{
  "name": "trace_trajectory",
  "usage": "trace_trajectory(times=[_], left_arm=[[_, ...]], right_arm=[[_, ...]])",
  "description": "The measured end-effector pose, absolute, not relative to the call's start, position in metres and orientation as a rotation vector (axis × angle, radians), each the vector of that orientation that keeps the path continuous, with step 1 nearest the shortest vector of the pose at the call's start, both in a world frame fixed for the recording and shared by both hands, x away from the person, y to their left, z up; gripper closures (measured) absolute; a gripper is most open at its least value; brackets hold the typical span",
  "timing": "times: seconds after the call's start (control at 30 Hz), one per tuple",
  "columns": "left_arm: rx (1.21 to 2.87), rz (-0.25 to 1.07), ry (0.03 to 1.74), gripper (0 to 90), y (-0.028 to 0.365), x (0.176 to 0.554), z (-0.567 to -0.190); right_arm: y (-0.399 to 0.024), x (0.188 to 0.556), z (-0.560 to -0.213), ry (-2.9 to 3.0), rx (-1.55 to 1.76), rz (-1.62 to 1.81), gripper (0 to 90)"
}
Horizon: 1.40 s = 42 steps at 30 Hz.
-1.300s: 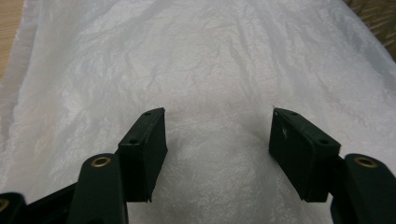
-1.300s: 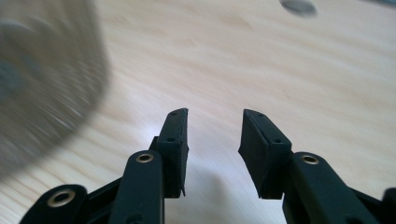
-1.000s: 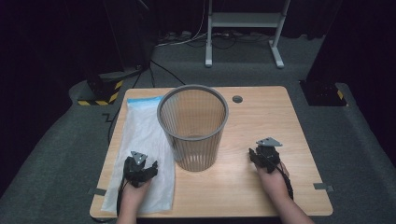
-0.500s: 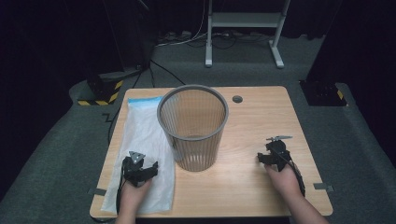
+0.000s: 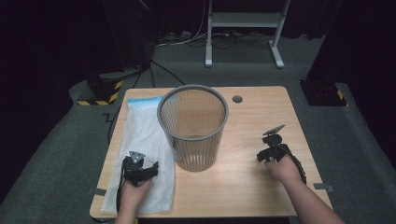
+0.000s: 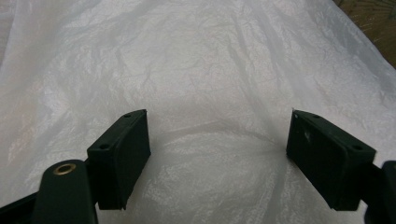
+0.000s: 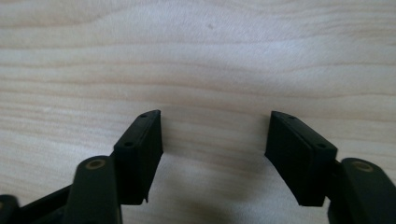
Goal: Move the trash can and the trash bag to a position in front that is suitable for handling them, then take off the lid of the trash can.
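**Bag flat, bin waiting**

Flat on the table (image 5: 243, 186), just left of the wire bin (image 5: 193, 126): a white plastic bag (image 5: 144, 135), blue strip at the far end. Over its near end, left of the bin, the left gripper (image 5: 148, 168), jaws just opened wide, pads clear of the film below, nothing pinched. Best bet: lower until one pad slides under a single layer, pinch only the top sheet, lift slowly. Right of the bin, well apart, the right gripper (image 5: 267, 150), jaws just opened fairly wide over bare wood, empty.
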<state>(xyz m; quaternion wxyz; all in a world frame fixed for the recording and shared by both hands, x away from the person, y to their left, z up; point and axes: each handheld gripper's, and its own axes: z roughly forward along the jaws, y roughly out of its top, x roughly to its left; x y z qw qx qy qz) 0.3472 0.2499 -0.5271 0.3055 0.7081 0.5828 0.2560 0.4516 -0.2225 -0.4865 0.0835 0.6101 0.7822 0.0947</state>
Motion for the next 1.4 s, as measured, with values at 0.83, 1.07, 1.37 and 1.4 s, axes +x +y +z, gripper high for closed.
trace_trajectory(times=[0.83, 1.07, 1.37, 1.4], left_arm=[[1.874, 0.673, 1.540, 19.4, 0.249, 0.348, -0.528], [1.875, 0.672, 1.539, 19.3, 0.249, 0.348, -0.528], [1.877, 0.670, 1.536, 19.2, 0.249, 0.348, -0.528], [1.875, 0.672, 1.537, 19.2, 0.249, 0.348, -0.528]], right_arm=[[-0.201, 0.468, -0.466, 2.400, 1.926, 0.099, 24.4], [-0.205, 0.470, -0.455, 2.404, 1.954, 0.080, 30.8], [-0.202, 0.470, -0.432, 2.408, 1.942, 0.097, 37.5], [-0.201, 0.470, -0.429, 2.408, 1.946, 0.103, 37.2]])
